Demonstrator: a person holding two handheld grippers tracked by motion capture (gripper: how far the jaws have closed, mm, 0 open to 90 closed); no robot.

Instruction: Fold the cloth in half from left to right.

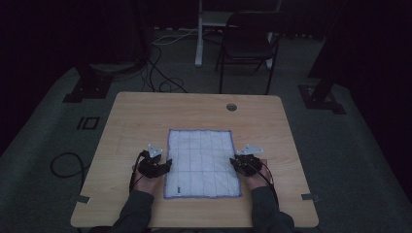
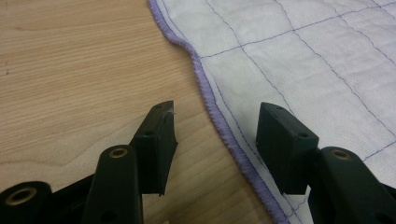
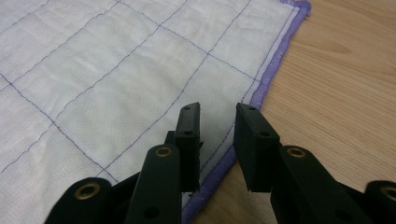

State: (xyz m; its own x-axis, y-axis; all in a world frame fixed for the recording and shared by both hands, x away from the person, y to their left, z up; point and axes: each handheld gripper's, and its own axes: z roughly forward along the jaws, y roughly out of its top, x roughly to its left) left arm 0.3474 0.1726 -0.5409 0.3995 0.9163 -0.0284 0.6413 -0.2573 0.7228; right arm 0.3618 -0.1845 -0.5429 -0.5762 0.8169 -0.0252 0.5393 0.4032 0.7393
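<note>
A white quilted cloth (image 1: 201,162) with purple stitching and a purple hem lies flat on the wooden table (image 1: 145,111). My left gripper (image 1: 159,164) rests at the cloth's left edge. In the left gripper view its jaws (image 2: 217,109) stand wide apart over the hem of the cloth (image 2: 303,56), one over bare wood and one over fabric, not pressing it. My right gripper (image 1: 244,163) sits at the cloth's right edge. In the right gripper view its jaws (image 3: 217,109) hover with a narrow gap above the cloth (image 3: 116,70) near its hem, with nothing pinched.
A round cable hole (image 1: 231,107) sits near the table's far edge. Beyond the table stand a dark folding chair (image 1: 248,43) and a white stand post (image 1: 199,34), with cables (image 1: 160,73) on the grey floor. The room around is dark.
</note>
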